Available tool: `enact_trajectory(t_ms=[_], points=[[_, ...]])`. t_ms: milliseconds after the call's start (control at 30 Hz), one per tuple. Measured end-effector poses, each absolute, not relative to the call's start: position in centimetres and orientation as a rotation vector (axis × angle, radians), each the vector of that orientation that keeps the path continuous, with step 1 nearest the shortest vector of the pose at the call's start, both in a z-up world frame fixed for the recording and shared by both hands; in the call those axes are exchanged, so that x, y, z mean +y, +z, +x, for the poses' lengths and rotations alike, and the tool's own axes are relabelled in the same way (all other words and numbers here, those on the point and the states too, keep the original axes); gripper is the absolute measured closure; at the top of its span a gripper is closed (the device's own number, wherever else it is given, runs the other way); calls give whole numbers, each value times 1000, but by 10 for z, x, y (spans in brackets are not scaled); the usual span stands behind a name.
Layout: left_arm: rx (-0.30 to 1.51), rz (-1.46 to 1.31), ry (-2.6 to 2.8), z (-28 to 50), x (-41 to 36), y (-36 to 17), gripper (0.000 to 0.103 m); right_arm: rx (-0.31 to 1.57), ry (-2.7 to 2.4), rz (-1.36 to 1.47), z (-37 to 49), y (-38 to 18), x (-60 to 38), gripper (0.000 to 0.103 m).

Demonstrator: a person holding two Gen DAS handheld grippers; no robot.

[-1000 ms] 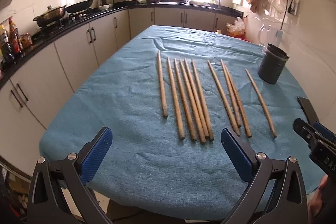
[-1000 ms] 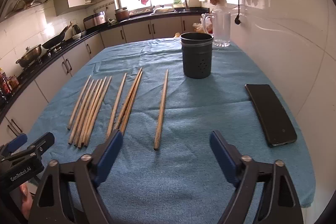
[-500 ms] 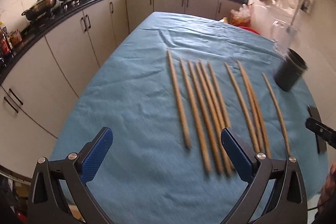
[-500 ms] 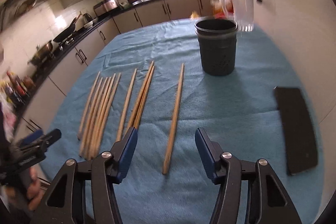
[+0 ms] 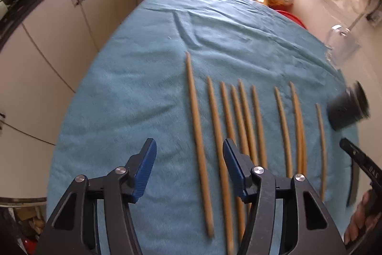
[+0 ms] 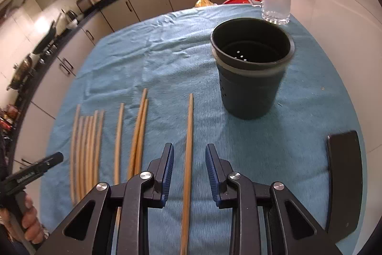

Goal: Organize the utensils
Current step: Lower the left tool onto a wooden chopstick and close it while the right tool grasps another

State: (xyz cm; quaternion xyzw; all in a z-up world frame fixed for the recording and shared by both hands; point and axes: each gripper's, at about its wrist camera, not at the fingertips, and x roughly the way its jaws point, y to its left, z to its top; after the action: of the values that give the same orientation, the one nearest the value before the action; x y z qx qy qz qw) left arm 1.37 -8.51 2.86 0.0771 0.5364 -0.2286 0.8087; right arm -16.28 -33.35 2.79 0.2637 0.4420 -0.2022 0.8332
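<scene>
Ten wooden chopsticks (image 5: 256, 126) lie side by side on the blue cloth (image 5: 143, 92), all to the left of the dark holder cup (image 6: 250, 78) when seen from the right wrist. The single chopstick nearest the cup (image 6: 188, 147) lies between the blue pads of the right gripper (image 6: 189, 171). Its jaws are narrow and closing, with a gap showing on both sides of the stick, so no grip is made. The left gripper (image 5: 189, 171) stands at middling width, jaws closing, over the chopstick farthest from the cup (image 5: 198, 142); the stick lies between the pads, untouched.

Judgement: the step in hand is a paired pick-up, one stick per tool. To do it well, each stick should sit centred on the pads before they meet, taken near the thick end so that the thin end can be tipped into the cup. The neighbouring sticks lie close to the left tool's right pad and could be nudged.

Change from the earlier frames: both tools then stood wide and farther back from the sticks. They have since come forward, tilted downward and narrowed. The sticks and cup appear unmoved.
</scene>
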Motion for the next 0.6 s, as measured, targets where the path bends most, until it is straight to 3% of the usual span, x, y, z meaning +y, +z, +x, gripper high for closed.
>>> enact_trajectory(t_ms=[67,400,500,600], points=[[1154,181,-505,20,-92,27,51,964,-434,568,-152,20,-338,74],[1200,209,-487,50,-106,20,52,1060,-487,491,-122,-3,-340,74],[1220,227,-468,56,-112,12,65,1075,-499,483,-117,-7,-340,74],[1242,229,-456,64,-118,4,67,1088,-508,465,-112,-9,-342,74]])
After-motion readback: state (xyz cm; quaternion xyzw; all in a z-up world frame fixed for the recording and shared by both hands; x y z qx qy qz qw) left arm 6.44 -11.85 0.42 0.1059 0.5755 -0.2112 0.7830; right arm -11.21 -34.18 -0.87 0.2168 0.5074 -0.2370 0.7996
